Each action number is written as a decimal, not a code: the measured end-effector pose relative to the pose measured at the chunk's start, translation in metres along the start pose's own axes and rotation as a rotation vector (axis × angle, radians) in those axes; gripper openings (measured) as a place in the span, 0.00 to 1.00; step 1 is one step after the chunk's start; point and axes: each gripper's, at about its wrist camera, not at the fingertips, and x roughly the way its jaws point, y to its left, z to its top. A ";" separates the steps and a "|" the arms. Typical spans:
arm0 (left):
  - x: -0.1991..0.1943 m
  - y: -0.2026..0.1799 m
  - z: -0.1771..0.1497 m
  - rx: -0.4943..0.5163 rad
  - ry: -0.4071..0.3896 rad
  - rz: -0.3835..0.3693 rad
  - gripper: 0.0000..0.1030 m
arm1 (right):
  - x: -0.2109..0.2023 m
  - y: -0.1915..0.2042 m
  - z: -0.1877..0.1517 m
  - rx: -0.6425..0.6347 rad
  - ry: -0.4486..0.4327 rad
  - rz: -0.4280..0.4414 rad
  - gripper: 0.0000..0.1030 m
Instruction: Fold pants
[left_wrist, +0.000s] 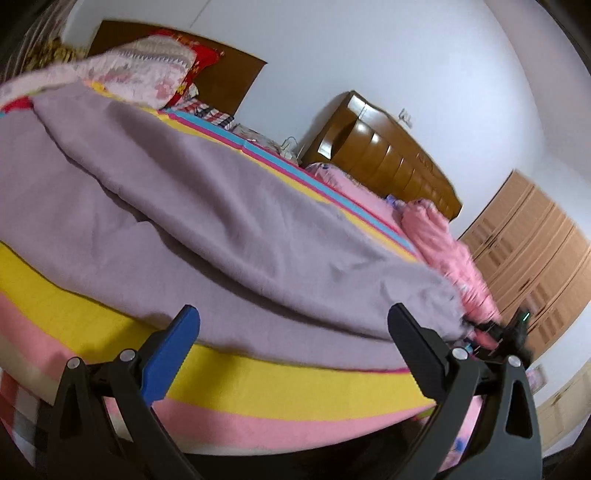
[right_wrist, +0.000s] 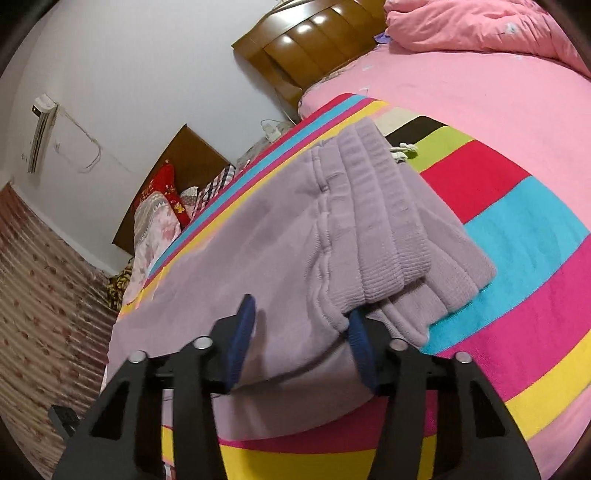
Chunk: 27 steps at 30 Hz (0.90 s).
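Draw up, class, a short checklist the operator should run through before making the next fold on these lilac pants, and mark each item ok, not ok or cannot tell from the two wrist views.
1. Pants lie on the striped blanket: ok.
2. Left gripper is free of cloth: ok, jaws wide apart and short of the pants, nothing between them.
3. Right gripper has cloth: cannot tell; its jaws stand apart around a ribbed fold, but no pinch shows.
4. Legs lie flat: not ok, a long ridge runs down the fabric.
5. Landing area past the ribbed end is bare blanket: ok.
6. Pink quilt is out of the way: ok in the right view.
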 end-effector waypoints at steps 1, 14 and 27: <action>0.002 0.004 0.006 -0.036 0.014 -0.016 0.98 | 0.002 -0.001 -0.002 -0.011 -0.001 -0.023 0.39; 0.064 0.030 0.053 -0.211 0.120 0.103 0.71 | -0.004 -0.007 -0.013 -0.015 -0.036 -0.026 0.29; -0.007 -0.044 0.074 0.053 -0.099 0.034 0.05 | -0.062 0.014 0.030 -0.151 -0.141 0.015 0.19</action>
